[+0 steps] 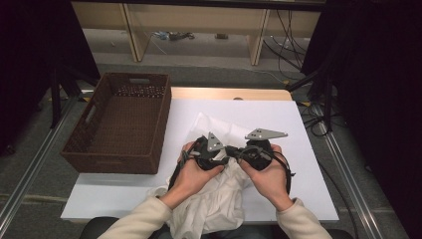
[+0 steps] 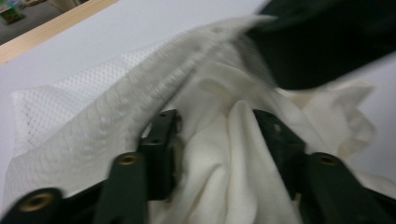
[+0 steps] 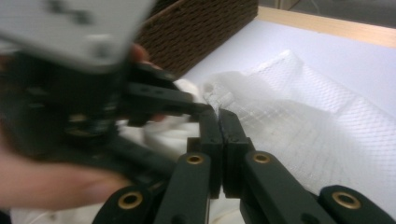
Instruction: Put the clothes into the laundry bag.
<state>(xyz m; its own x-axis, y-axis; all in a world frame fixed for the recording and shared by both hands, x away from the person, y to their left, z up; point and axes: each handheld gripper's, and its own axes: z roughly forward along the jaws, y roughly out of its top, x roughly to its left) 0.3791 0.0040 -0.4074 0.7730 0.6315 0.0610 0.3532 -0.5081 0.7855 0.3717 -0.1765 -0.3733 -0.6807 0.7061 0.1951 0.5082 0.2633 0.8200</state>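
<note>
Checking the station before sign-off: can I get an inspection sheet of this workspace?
Surface: white tabletop with a light wood far edge, bare around the work.
Job's things: crumpled white mesh-lined cloth garment, spilling over the near edge.
Clutter: empty brown wicker basket at the table's left.
Grippers: left gripper, jaws apart with cloth between them; right gripper, jaws shut at the cloth's edge.
Cables: black leads on the floor beyond the table.
Surroundings: wooden frame legs, dark curtains at both sides.

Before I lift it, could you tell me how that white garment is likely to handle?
Probably floppy: the white garment lies crumpled in soft folds and drapes over the table edge. Likely light, given its thin mesh lining. It may snag, since the mesh looks open.
</note>
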